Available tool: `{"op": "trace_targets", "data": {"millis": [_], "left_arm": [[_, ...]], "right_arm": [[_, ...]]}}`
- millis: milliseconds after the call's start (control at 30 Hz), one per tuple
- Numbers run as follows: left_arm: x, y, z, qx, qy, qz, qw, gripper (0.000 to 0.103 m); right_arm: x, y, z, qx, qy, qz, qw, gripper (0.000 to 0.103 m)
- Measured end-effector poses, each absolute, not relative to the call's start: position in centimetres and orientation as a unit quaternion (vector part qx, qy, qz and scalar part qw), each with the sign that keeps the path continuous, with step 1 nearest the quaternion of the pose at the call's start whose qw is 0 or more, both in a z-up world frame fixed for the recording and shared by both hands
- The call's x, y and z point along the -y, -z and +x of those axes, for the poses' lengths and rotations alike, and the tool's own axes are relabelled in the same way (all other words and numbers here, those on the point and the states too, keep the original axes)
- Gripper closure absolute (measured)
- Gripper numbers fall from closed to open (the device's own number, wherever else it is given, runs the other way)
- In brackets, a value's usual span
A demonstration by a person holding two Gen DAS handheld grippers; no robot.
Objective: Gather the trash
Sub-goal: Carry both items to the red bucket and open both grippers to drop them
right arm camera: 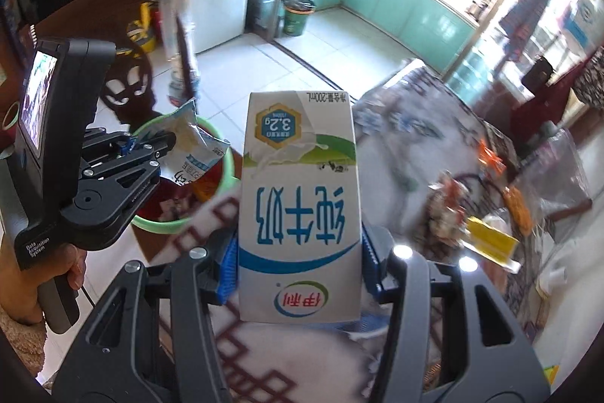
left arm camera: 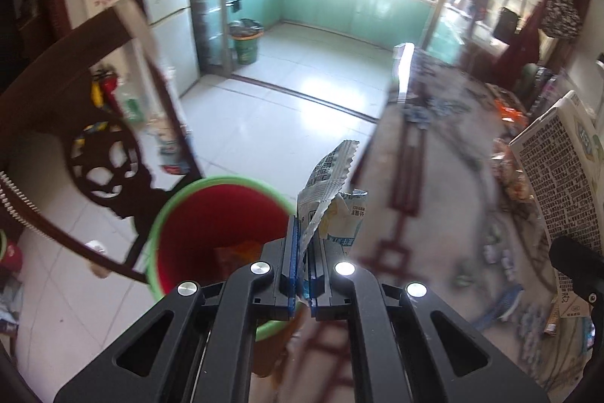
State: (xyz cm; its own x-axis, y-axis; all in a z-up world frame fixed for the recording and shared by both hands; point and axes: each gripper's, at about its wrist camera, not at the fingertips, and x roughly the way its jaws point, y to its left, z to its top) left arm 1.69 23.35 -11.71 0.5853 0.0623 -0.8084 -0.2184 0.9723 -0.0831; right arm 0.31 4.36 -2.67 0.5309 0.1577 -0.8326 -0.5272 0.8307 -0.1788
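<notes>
Both grippers carry trash toward the red bin (left arm camera: 222,225). The left gripper (left arm camera: 302,252) pinches a crumpled wrapper (left arm camera: 332,191) just above the bin's rim; the right gripper (right arm camera: 298,274) clamps a milk carton (right arm camera: 298,199) beside it, over the table (right arm camera: 415,146). Released early, the carton would likely miss, and the light wrapper could flutter past the rim.

Black tongs (left arm camera: 304,252) with blue pads, silver screws.

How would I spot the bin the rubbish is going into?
Find the patterned tablecloth, then look past its near edge to the tiled floor beside the dark carved wooden chair. The bin stands there: red inside with a bright green rim, unlike the darker green bucket far off by the kitchen doorway.
</notes>
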Motion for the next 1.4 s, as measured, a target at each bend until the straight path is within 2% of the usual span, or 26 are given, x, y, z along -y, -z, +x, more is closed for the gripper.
{"op": "trace_targets", "data": {"millis": [433, 1067, 1133, 1167, 1200, 1233, 1400], "left_arm": [[-30.4, 14.0, 0.0, -0.466, -0.139, -0.085, 0.869, 0.101], [-33.3, 15.5, 1.6, -0.475, -0.149, -0.096, 0.862, 0.101], [-33.6, 16.0, 1.9, -0.48, -0.156, -0.098, 0.858, 0.094], [-33.7, 16.4, 2.1, -0.487, -0.163, -0.099, 0.852, 0.072], [-33.8, 16.5, 2.1, -0.488, -0.166, -0.101, 0.851, 0.041], [-33.9, 16.5, 2.0, -0.485, -0.169, -0.103, 0.852, 0.033], [-33.3, 15.9, 2.1, -0.48, -0.161, -0.1, 0.857, 0.033]], "right_arm": [[-9.7, 8.5, 2.3, -0.478, -0.284, -0.121, 0.822, 0.052], [-13.7, 11.6, 5.0, -0.504, -0.302, -0.114, 0.801, 0.052], [-13.9, 12.0, 5.2, -0.507, -0.31, -0.111, 0.797, 0.049], [-14.1, 12.2, 5.3, -0.508, -0.313, -0.112, 0.795, 0.043], [-14.2, 12.3, 5.3, -0.505, -0.309, -0.117, 0.797, 0.033], [-14.1, 12.1, 5.2, -0.499, -0.306, -0.118, 0.802, 0.033], [-12.6, 11.4, 5.0, -0.495, -0.304, -0.104, 0.808, 0.033]]}}
